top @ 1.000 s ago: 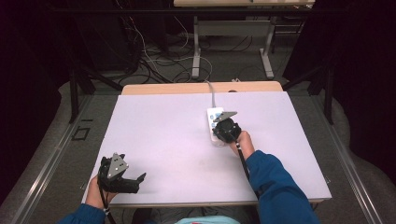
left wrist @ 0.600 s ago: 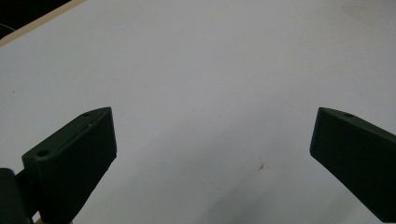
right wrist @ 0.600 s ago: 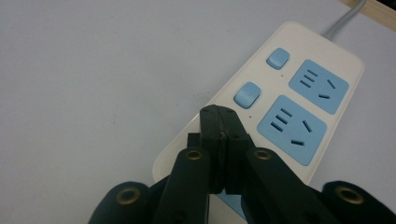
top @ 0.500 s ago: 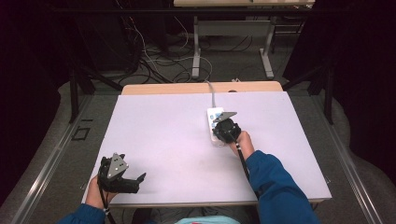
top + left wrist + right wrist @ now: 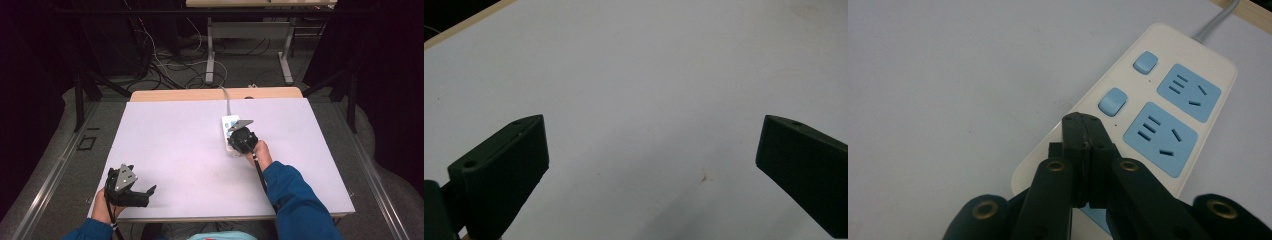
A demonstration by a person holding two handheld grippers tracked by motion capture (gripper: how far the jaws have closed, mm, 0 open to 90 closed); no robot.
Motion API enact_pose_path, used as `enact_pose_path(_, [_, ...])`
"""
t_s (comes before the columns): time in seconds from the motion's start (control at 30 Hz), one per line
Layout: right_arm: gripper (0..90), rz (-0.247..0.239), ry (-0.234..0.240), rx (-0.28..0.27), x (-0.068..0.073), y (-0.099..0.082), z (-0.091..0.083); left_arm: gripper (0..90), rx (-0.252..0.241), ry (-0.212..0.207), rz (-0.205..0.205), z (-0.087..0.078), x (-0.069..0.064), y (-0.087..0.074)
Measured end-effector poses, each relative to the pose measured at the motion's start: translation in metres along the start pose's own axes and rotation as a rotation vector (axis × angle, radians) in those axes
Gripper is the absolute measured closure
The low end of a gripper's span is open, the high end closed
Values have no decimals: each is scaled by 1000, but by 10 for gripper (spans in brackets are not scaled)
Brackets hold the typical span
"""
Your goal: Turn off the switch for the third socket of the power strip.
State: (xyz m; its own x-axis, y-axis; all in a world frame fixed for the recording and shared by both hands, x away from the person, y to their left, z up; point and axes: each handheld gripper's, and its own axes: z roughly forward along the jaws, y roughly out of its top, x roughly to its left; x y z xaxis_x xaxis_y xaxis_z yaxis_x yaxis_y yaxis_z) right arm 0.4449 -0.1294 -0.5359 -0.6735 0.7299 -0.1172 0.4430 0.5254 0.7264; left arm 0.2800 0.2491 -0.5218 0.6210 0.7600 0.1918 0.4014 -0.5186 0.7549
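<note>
A white power strip (image 5: 1158, 100) with blue sockets and two blue switch buttons lies on the white table, its grey cord (image 5: 228, 102) leading to the far edge. My right gripper (image 5: 1082, 122) is shut with nothing between its jaws, its tips hovering just short of the nearer blue button (image 5: 1112, 101). In the high view the right gripper (image 5: 242, 139) covers the near half of the power strip (image 5: 229, 122). My left gripper (image 5: 147, 192) rests near the table's front left corner, pointing right. In the left gripper view its jaws (image 5: 651, 165) stand wide open over bare tabletop.
The white tabletop (image 5: 175, 140) has a wooden strip (image 5: 215, 94) along its far edge. Beyond it are cables on the floor and table legs (image 5: 210, 50). A small brown mark (image 5: 704, 176) shows on the surface between the left jaws.
</note>
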Motion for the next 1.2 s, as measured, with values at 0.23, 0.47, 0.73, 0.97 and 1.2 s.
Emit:
enact_pose_path(0.23, [900, 2, 2, -5, 0, 0, 0, 5, 0, 0, 0, 0, 0, 0])
enact_pose_path(0.47, [900, 1, 2, -5, 0, 0, 0, 5, 1, 6, 10, 0, 1, 0])
enact_pose_path(0.73, [900, 2, 2, -6, 0, 0, 0, 5, 0, 2, 6, -1, 0, 0])
enact_pose_path(0.97, [900, 1, 3, -7, 0, 0, 0, 5, -2, 0, -1, 0, -1, 0])
enact_pose_path(1.2, [900, 0, 2, -5, 0, -1, 0, 5, -2, 1, 0, 0, -1, 0])
